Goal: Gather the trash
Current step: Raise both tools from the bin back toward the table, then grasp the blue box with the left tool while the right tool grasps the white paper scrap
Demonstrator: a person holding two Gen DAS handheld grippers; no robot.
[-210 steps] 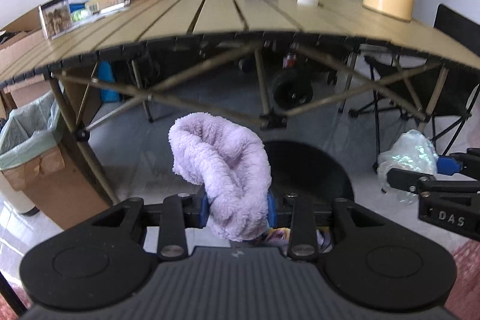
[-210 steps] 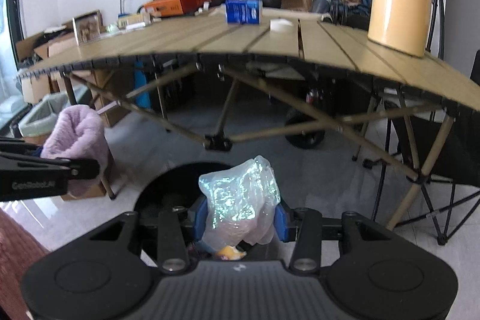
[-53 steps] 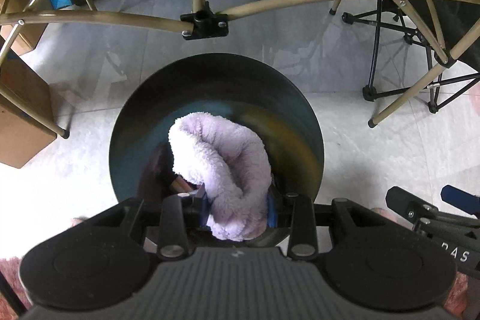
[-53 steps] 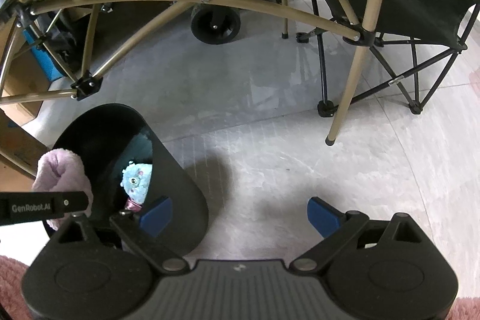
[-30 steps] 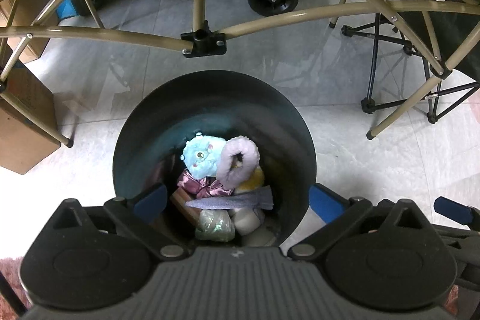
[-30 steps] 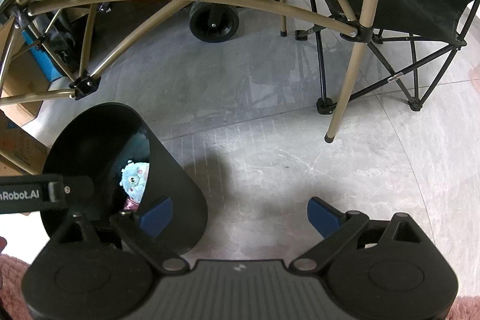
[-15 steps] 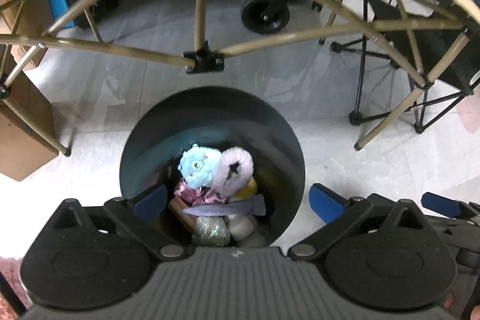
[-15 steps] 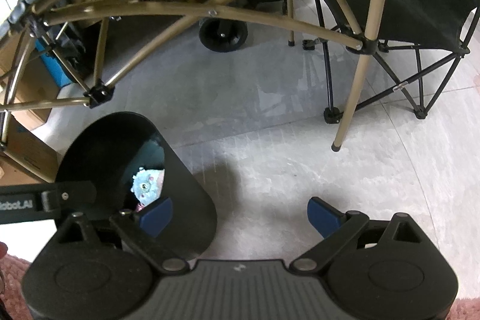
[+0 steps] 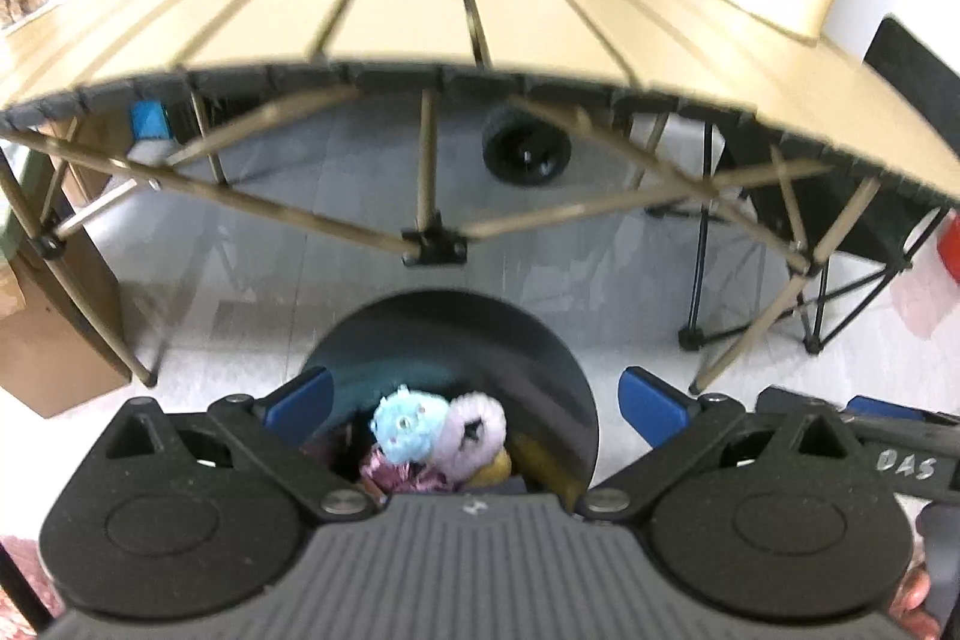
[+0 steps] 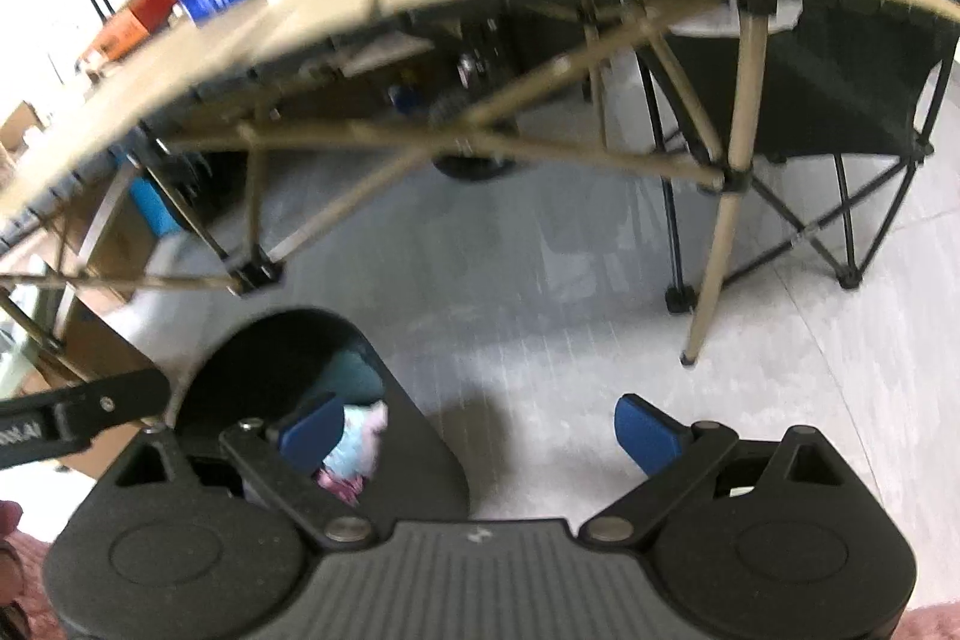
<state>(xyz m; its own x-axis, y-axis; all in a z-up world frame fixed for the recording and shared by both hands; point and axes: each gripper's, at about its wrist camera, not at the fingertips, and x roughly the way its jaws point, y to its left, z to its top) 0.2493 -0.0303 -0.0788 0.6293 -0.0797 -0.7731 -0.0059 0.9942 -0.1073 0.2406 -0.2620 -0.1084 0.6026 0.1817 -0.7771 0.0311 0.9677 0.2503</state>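
We hold the left gripper [image 9: 474, 403] spread, empty | right gripper [image 10: 480, 427] spread, empty | black bin [image 9: 534, 340] just below our left fingers, lilac fuzzy item [image 9: 471, 427] inside it beside blue plush [image 9: 405, 427]

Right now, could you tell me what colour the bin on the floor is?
Black bin, clearest in the left wrist view.

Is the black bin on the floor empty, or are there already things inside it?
Not empty. The black bin holds a light blue plush toy, a lilac fluffy item and something shiny pink underneath.
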